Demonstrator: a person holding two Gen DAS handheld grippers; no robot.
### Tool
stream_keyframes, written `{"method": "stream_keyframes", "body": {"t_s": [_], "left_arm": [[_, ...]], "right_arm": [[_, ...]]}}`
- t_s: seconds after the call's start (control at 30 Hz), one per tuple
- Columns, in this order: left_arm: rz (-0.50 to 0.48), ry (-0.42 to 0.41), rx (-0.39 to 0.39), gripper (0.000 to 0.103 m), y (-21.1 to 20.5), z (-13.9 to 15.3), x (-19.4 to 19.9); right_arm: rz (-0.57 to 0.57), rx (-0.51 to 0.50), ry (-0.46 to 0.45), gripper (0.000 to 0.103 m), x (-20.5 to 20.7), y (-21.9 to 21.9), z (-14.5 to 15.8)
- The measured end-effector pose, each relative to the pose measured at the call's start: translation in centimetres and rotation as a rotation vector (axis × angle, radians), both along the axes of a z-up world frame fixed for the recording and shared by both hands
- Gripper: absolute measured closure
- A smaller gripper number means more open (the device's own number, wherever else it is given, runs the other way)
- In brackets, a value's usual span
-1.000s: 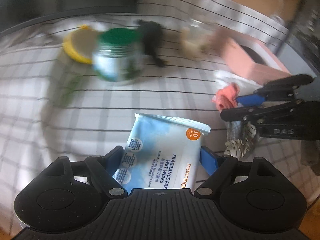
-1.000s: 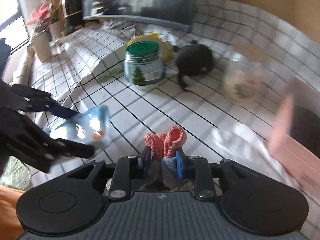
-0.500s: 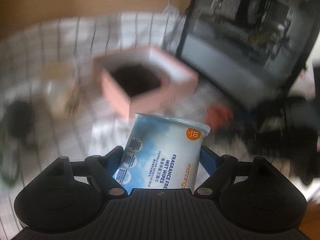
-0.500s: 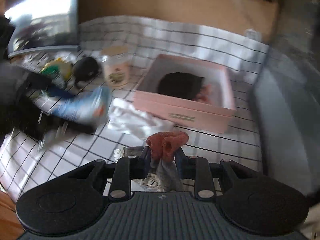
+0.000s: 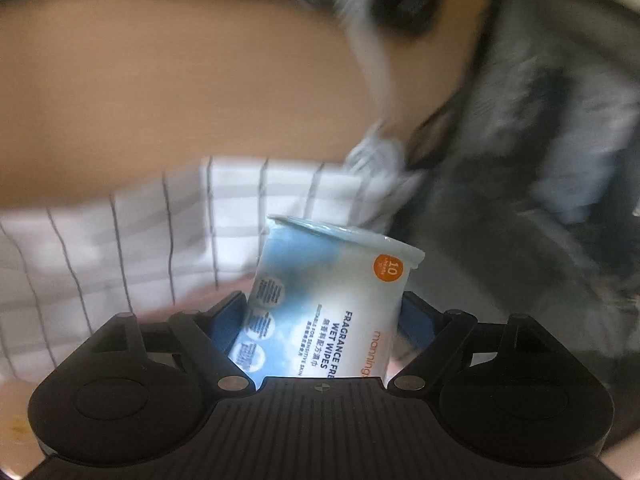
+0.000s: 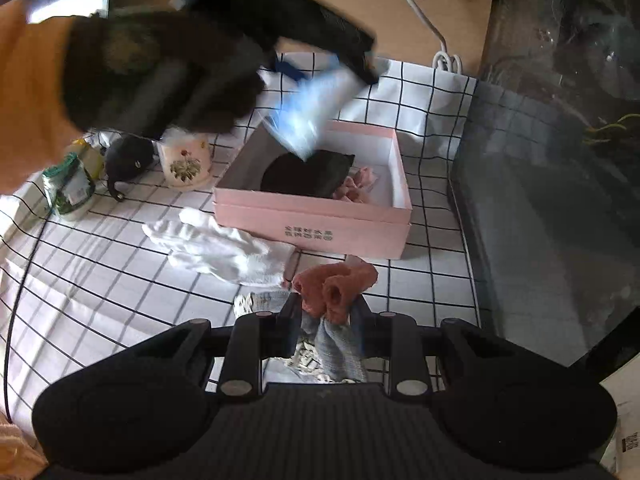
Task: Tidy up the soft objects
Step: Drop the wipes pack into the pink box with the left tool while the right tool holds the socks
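Checked tabletop (image 6: 120, 280) carries a pink box (image 6: 312, 216) at 12 o'clock. Your left claw (image 5: 324, 316) pinches a "FRAGRANCE FREE WET WIPES" pack (image 5: 332, 300) above it; a fast swing could overshoot the rim. Your right claw (image 6: 326, 312) pinches the rust-red cloth (image 6: 334, 284), which could snag the white gloves (image 6: 224, 248) at 10 o'clock.

- A home room, it seems
- Checked tablecloth (image 6: 100, 280) covers the table
- Flowered ceramic jar (image 6: 185, 166) and glass aquarium (image 6: 560, 160) stand there
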State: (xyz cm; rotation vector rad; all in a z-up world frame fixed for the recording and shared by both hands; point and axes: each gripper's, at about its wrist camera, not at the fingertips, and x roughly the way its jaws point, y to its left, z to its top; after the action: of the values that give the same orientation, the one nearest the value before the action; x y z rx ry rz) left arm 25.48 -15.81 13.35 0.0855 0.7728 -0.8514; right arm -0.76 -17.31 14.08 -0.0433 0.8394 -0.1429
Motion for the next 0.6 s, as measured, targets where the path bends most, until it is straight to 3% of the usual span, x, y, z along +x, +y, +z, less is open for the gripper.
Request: {"method": "stream_keyframes", "body": {"t_s": [0.07,0.1,0.23,0.3,0.4,0.6], "left_arm": [[0.035,-0.016,0.087,0.022,-1.2,-2.2,0.6],[0.053,-0.043,0.087,0.023,-1.2,-2.7,0.5],[0.15,-0.011,-0.118,0.023,2.1,-1.2,0.4],[0.176,-0.01,-0.168,0.023,4.5,-0.2,-0.4],[0.185,-0.04,-0.152,0.023,7.6,0.6,-2.7],[0.213,0.031,-0.112,0.023,15.2,-0.7,-8.4]], "right_arm": [[-0.001,-0.003,0.002,0.077,0.0,-0.3,0.0],[0.0,-0.003,0.001,0.077,0.0,-0.5,-0.1],[0.005,0.007,-0.018,0.077,0.7,-0.8,0.3],[0.011,0.013,-0.05,0.077,1.9,-0.9,1.0],[0.013,0.003,-0.117,0.077,5.3,-0.7,2.5],[-0.058,0.114,-0.187,0.077,15.8,-4.5,4.3]]}}
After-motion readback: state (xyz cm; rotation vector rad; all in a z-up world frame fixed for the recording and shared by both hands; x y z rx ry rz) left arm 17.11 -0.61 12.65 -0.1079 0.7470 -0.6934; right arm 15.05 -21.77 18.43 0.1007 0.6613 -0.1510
